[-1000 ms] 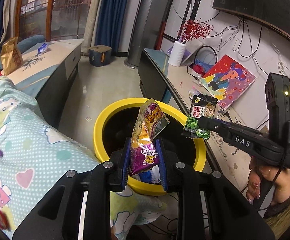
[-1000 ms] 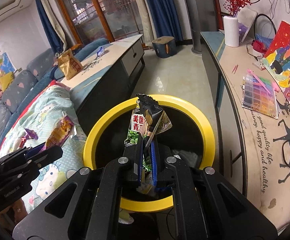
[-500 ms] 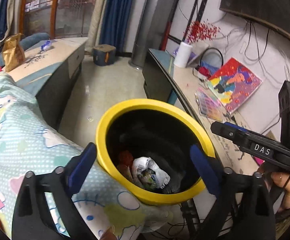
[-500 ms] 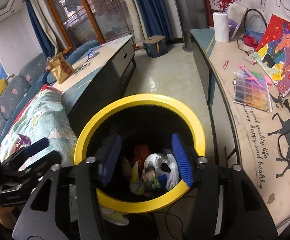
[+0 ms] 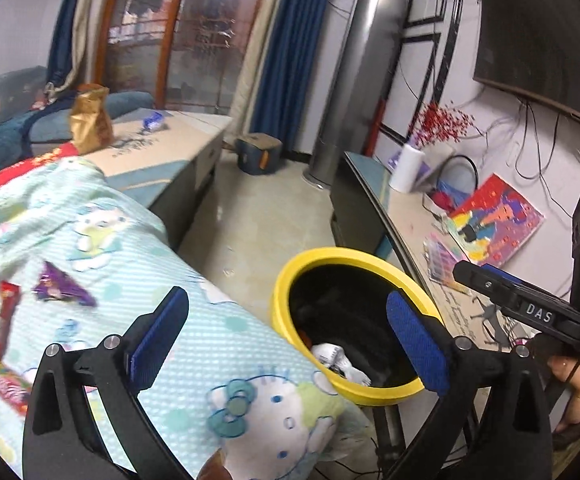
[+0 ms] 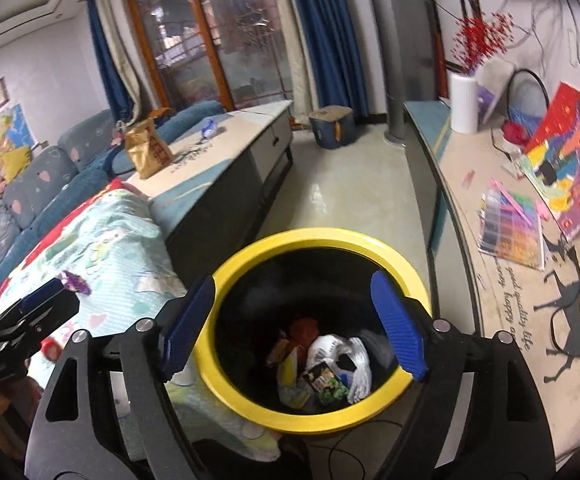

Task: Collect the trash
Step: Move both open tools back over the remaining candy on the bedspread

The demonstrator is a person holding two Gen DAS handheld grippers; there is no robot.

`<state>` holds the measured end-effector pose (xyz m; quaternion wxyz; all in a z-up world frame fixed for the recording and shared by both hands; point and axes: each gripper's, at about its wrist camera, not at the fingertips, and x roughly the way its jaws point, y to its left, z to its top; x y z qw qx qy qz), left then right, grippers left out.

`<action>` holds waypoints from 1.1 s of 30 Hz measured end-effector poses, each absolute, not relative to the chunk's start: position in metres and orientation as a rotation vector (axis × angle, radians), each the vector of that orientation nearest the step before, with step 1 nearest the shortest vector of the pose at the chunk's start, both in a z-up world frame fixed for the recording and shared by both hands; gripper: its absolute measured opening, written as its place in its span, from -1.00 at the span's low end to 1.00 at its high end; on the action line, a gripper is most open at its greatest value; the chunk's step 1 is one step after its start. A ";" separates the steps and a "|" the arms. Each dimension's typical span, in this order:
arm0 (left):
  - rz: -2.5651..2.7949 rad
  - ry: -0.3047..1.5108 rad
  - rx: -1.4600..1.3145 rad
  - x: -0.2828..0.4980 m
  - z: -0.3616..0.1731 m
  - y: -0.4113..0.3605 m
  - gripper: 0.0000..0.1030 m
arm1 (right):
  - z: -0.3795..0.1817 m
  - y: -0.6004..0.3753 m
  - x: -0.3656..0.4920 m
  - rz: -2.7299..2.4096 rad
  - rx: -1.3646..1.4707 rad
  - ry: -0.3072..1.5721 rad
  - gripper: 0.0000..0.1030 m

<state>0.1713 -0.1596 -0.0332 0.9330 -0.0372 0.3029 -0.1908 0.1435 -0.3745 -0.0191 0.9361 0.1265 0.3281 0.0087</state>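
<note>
A yellow-rimmed black bin (image 6: 410,272) stands on the floor; it also shows in the left wrist view (image 5: 354,256). Snack wrappers and a white bag (image 6: 322,372) lie in its bottom. My right gripper (image 6: 294,328) is open and empty right above the bin. My left gripper (image 5: 285,340) is open and empty, over the edge of a pale blue cartoon blanket (image 5: 109,248) beside the bin. A purple wrapper (image 5: 63,290) and red wrappers (image 5: 7,312) lie on the blanket at left. The right gripper's body (image 5: 530,308) shows at the right of the left view.
A low cabinet (image 6: 225,168) holds a gold snack bag (image 6: 147,152) and a small blue wrapper (image 6: 208,127). A long side table (image 6: 530,280) at right carries a painting, a colour palette and a white vase. A blue sofa (image 6: 29,184) stands at left.
Both grippers opened and dropped their snack packets into the bin. Both then drew back and up; the left one swung left over the blanket.
</note>
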 end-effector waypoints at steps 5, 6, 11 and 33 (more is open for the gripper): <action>-0.349 0.590 -0.095 0.162 -0.023 -0.139 0.87 | -0.007 -0.356 0.139 0.066 0.232 0.647 0.43; -0.344 0.587 -0.099 0.161 -0.022 -0.135 0.87 | -0.004 -0.351 0.138 0.081 0.226 0.642 0.43; -0.299 0.572 -0.117 0.152 -0.017 -0.116 0.87 | 0.002 -0.333 0.133 0.129 0.217 0.635 0.44; -0.082 0.543 -0.183 0.128 -0.015 -0.022 0.87 | 0.005 -0.235 0.113 0.400 0.130 0.641 0.45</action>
